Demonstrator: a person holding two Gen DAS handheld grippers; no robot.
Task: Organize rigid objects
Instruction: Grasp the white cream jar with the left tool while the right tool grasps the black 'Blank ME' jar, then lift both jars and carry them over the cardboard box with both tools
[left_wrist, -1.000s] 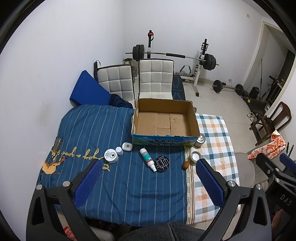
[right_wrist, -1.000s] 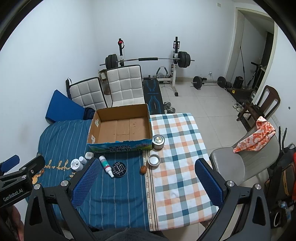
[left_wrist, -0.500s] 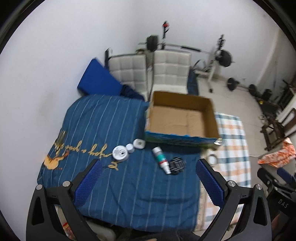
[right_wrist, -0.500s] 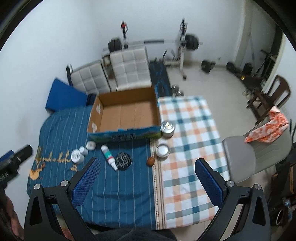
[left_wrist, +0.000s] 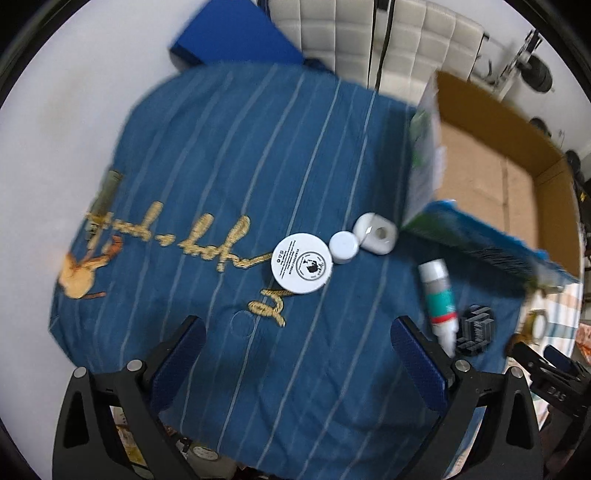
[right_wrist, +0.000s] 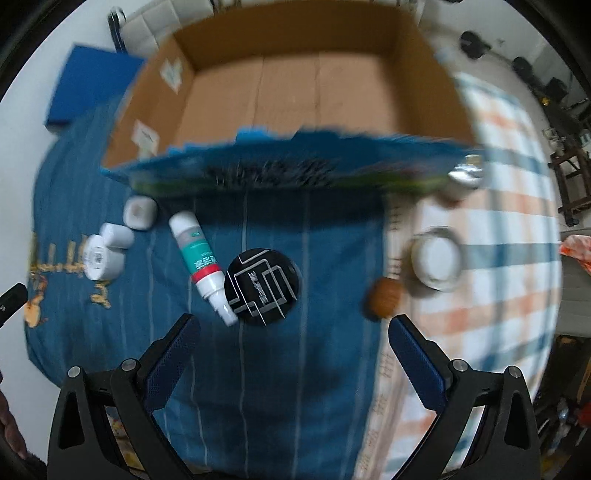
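White jar (left_wrist: 301, 264), small cap (left_wrist: 344, 247), squarish case (left_wrist: 375, 234) in row; teal-banded bottle (right_wrist: 201, 261) lying against black disc (right_wrist: 262, 287).

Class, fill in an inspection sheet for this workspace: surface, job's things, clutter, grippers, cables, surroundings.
Surface: blue striped cloth beside a checked cloth.
Job's things: empty cardboard box; white cream jar, small white cap, white square case, teal-labelled bottle lying flat, black round disc, brown nut-like object, two metal tins.
Clutter: nothing seen.
Grippers: left gripper and right gripper open, empty, above the cloth.
Cables: nothing seen.
Surroundings: white padded chairs, blue mat.
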